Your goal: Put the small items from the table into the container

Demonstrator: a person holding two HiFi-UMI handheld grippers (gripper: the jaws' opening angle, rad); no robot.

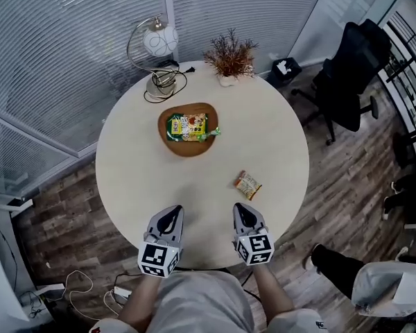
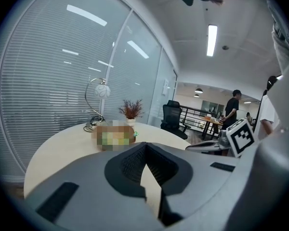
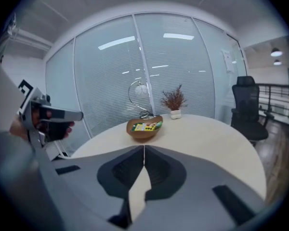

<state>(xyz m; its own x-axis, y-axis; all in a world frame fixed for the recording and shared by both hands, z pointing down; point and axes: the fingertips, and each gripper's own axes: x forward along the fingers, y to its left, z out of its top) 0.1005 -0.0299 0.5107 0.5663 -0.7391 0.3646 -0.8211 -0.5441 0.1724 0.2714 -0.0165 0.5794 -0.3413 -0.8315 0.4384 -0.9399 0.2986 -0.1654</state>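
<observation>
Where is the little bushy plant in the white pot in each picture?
Head view: the plant is top middle, at the table's far edge.
Left gripper view: left of middle, far across the table.
Right gripper view: just right of middle.
Shared landmark: the curved lamp stands left of it in every view.

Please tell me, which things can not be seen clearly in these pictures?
1. The orange packet: its print is too small to read in the head view.
2. Same packet, right gripper view: not visible, probably behind the body of the right hand-held gripper.
3. The packets in the wooden bowl: blurred over in the left gripper view, too small to count elsewhere.
</observation>
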